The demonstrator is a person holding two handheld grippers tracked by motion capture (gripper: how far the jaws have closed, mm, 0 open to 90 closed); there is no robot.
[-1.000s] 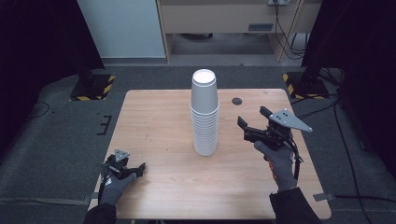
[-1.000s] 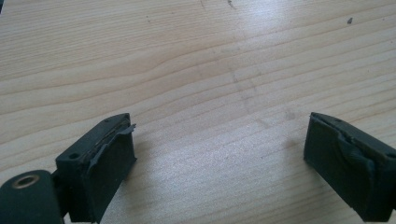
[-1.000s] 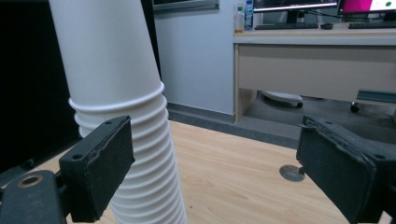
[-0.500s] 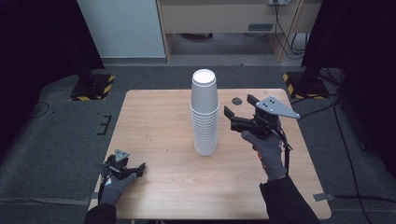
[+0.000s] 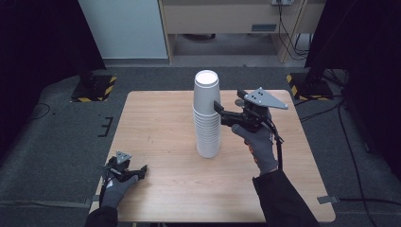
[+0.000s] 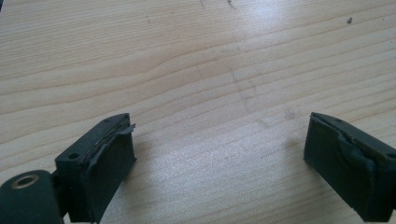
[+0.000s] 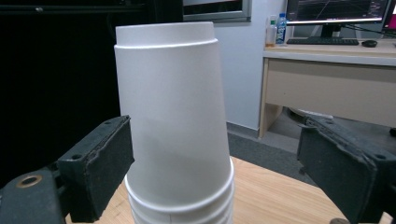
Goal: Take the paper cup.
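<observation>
While standing inverted at the middle of the wooden counter (image 5: 156, 113), a tall stack of white paper cups (image 5: 207, 116), topped by one cup that sits noticeably higher than the nested rims below. Just right of the stack, at upper-cup height: the right gripper (image 5: 228, 108), raised off the counter in a gloved hand (image 5: 259, 142), grey three-cornered plate on top, cable trailing down the wrist. Jaws spread wide and gripping nothing, tips level with the stack's near side but not visibly touching it. In the right gripper view, the top cup (image 7: 173, 112) between the two black jaws, closer to the left-hand one, clear air showing on the other side; stacked rims just beneath at jaw level. Well left of the stack and toward the near edge of the counter: the left gripper (image 5: 137, 170), low over the wood in the other gloved hand (image 5: 113, 187). In the left gripper view, jaws wide apart around bare wood grain, holding nothing. Behind the stack, off the counter, grey floor and a pale desk.
</observation>
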